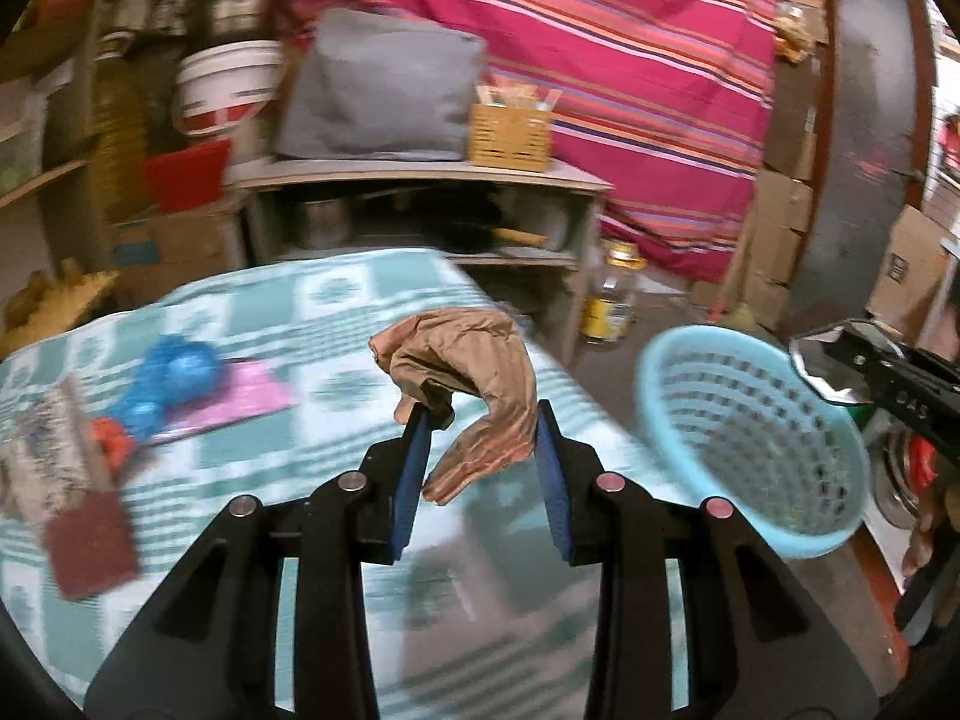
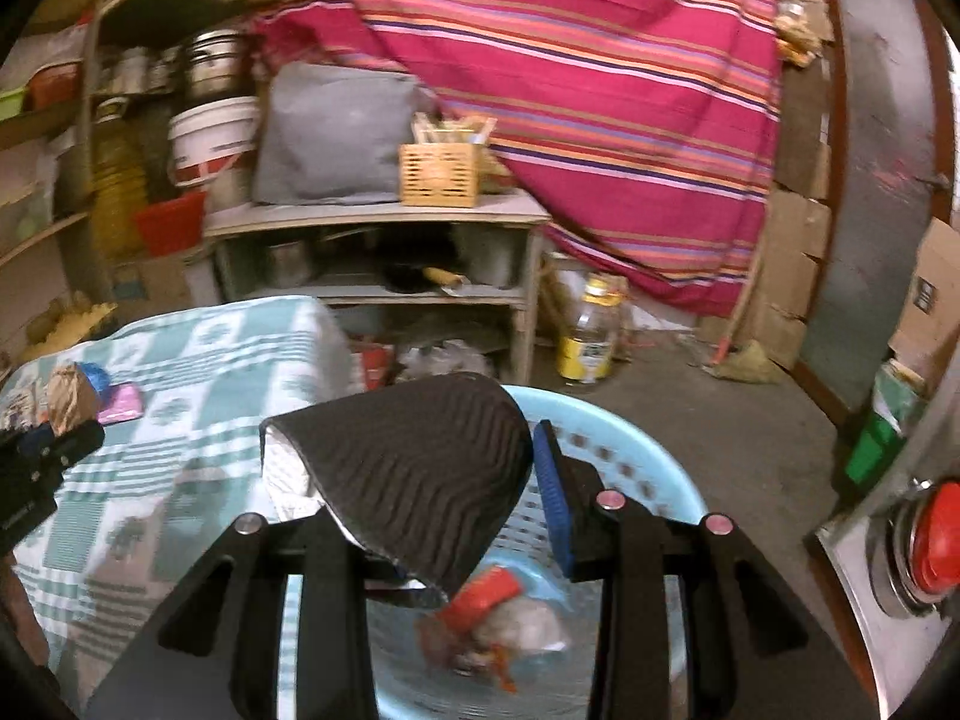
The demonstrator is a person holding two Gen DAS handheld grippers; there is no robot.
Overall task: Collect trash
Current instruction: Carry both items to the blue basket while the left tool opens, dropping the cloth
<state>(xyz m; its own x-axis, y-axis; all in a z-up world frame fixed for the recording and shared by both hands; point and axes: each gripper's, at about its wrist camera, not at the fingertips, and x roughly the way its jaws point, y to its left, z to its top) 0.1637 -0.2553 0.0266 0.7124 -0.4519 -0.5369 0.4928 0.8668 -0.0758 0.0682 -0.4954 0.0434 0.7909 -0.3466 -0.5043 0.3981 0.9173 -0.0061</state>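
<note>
My left gripper point(image 1: 483, 414) has its jaws apart, with a crumpled brown paper wrapper point(image 1: 474, 378) hanging between the blue pads above the checked tablecloth point(image 1: 336, 396). A light blue perforated basket point(image 1: 750, 438) is to its right, off the table edge. My right gripper point(image 2: 480, 456) is above that basket point(image 2: 630, 468), with a black ridged wrapper point(image 2: 408, 468) with a silver inside lying against its left finger. Red and clear trash point(image 2: 498, 618) lies in the basket. More trash stays on the table: a blue bag point(image 1: 174, 378), a pink packet point(image 1: 240, 402), a maroon pad point(image 1: 90, 546).
A grey shelf unit point(image 1: 420, 210) with pots, a wicker box point(image 1: 510, 132) and a grey cushion stands behind the table. A plastic jar point(image 2: 591, 330) stands on the floor. A striped pink cloth hangs behind. Cardboard boxes line the right wall.
</note>
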